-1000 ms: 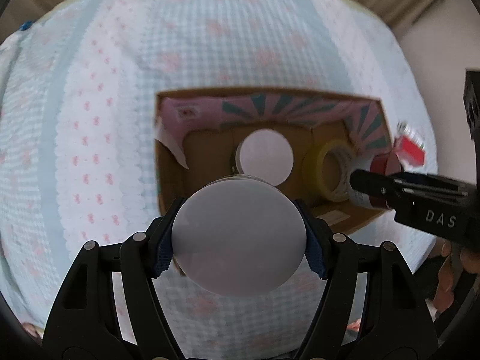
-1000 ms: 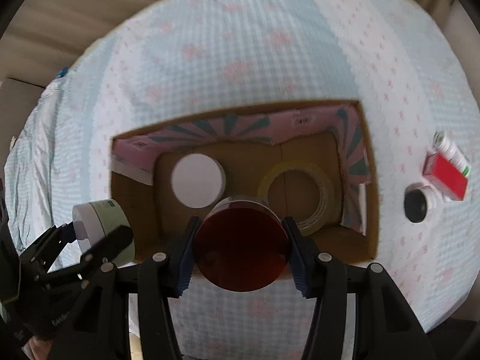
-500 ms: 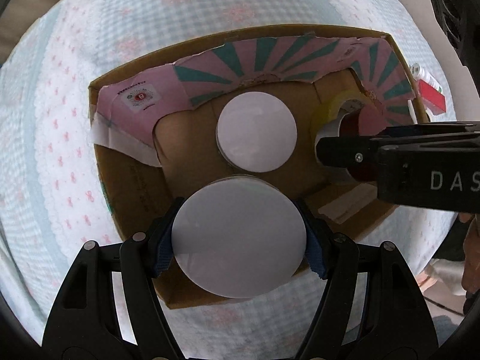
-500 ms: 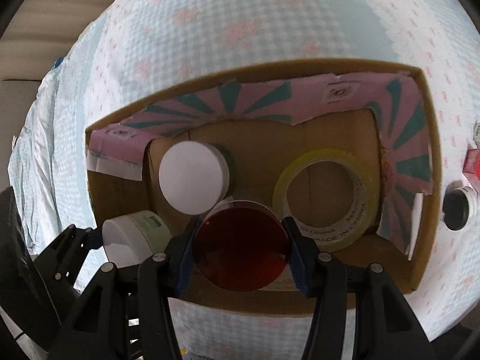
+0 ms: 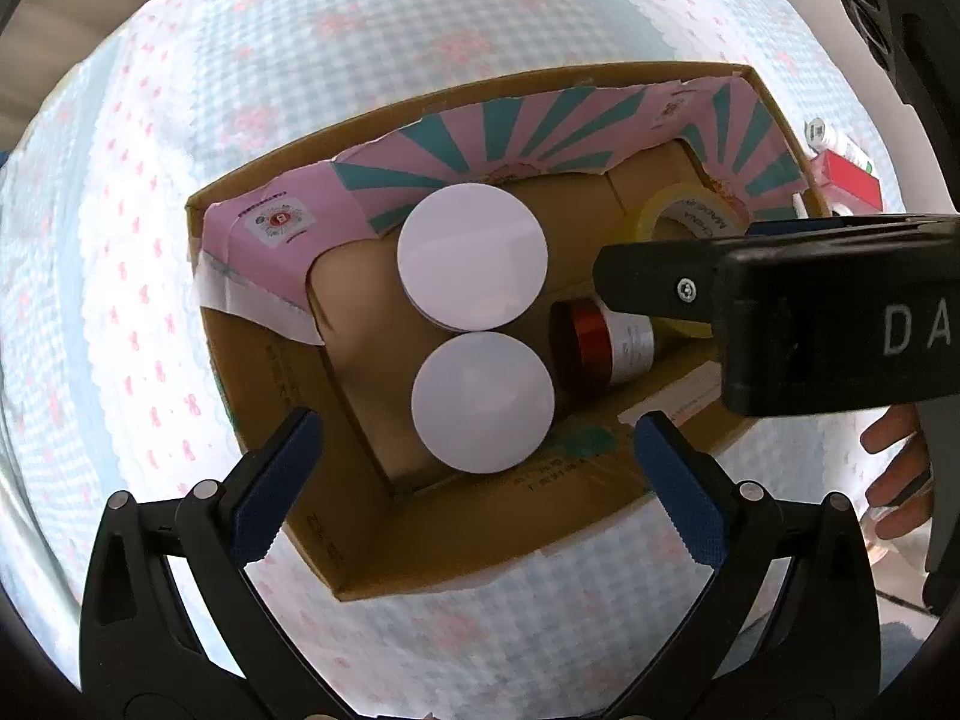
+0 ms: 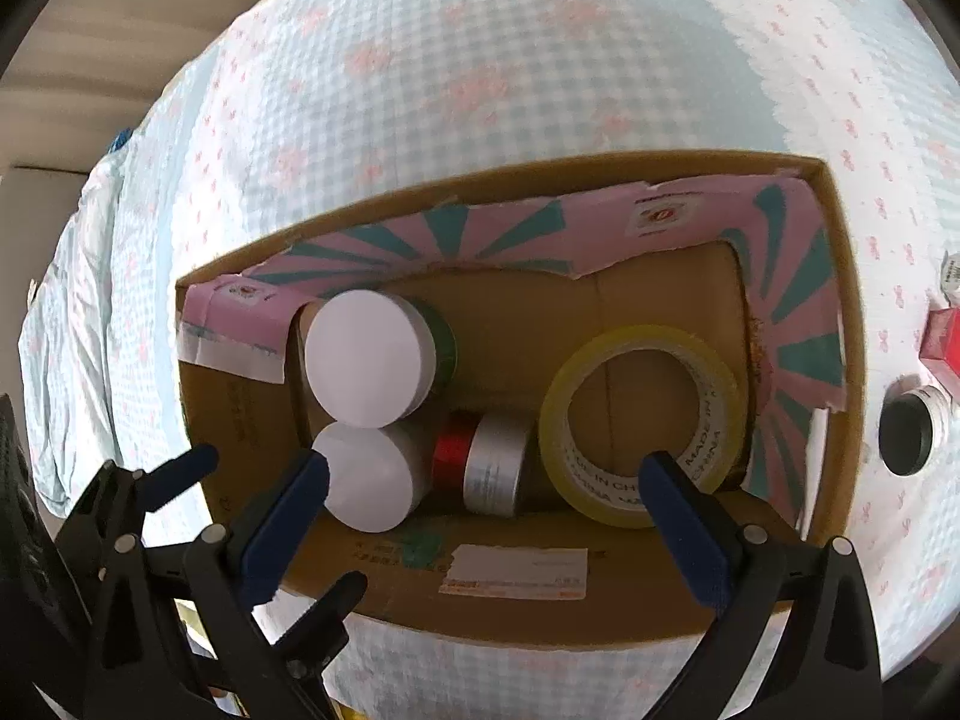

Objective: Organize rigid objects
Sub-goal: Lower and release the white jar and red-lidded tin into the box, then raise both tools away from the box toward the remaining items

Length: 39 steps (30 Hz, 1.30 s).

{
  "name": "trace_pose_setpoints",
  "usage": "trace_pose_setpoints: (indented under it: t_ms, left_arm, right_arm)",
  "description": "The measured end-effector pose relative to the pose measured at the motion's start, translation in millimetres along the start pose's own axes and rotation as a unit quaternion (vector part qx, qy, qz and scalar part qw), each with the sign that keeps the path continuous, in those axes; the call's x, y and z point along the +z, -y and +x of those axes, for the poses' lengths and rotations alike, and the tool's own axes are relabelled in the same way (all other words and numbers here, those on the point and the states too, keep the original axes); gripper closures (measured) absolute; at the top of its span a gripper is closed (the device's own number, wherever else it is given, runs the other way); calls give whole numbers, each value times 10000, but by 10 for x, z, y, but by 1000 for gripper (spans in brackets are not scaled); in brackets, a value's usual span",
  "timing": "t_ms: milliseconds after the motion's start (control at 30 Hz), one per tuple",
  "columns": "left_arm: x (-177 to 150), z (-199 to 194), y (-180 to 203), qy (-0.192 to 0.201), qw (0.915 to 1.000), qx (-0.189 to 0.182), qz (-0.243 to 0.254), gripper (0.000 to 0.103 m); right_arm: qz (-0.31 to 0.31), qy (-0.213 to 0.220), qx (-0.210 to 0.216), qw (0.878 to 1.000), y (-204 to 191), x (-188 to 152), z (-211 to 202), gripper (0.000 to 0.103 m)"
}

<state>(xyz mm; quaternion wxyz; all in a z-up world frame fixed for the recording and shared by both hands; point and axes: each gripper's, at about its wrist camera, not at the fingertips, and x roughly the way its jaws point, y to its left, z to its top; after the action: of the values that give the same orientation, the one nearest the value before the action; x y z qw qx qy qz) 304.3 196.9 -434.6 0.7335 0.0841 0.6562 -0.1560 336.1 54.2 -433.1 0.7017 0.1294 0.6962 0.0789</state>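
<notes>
An open cardboard box [image 5: 468,546] [image 6: 630,600] holds two white-lidded jars, one [image 5: 482,402] [image 6: 369,483] in front of the other [image 5: 473,254] [image 6: 369,358]. A red-lidded jar [image 5: 603,343] [image 6: 486,468] lies on its side beside them, next to a yellow tape roll [image 6: 639,423] [image 5: 681,210]. My left gripper [image 5: 474,468] is open and empty above the box's near edge. My right gripper [image 6: 483,507] is open and empty above the red-lidded jar; its body crosses the left wrist view [image 5: 780,312].
The box sits on a light blue checked cloth [image 6: 480,60]. To the right of the box lie a red-and-white packet [image 6: 942,336] [image 5: 852,174] and a small black-capped container [image 6: 909,432]. The left gripper's fingers show at the lower left of the right wrist view [image 6: 180,474].
Both grippers opened and let go: the white-lidded jar now stands in the box in front of the other, and the red-lidded jar lies on its side by the tape roll.
</notes>
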Motion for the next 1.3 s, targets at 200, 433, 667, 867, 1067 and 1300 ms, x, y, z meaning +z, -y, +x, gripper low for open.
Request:
trace_pose_setpoints:
  t_ms: [200,433,667,867,1067,1300]
  left_arm:
    - [-47,-109,-26,100,9999,33,-121,0]
    - [-165,-460,-57,381,9986,88,-352,0]
    - [-347,-1026,-57,812,9947,105,-626,0]
    - [-556,-1737,80,1296,9882,121,-808,0]
    - [-714,-2283,292,1835,9800,101,-761,0]
    - [-892,-2673,649,2157,9746,65,-600,0]
  right_arm:
    - [-104,104,-33,9999,-126,-21,-95,0]
    - [-198,345,-92,9992,-271,-110,-383,0]
    - [-369,866,-351,9949,-430,-312,-1031,0]
    - [-511,1571,-690,9838,-557,-609,-1849,0]
    - [-532,2177,-901,9704,-570,-959,-2483,0]
    - [-414,2564,-1086,9595,-323,-1369,-2952,0]
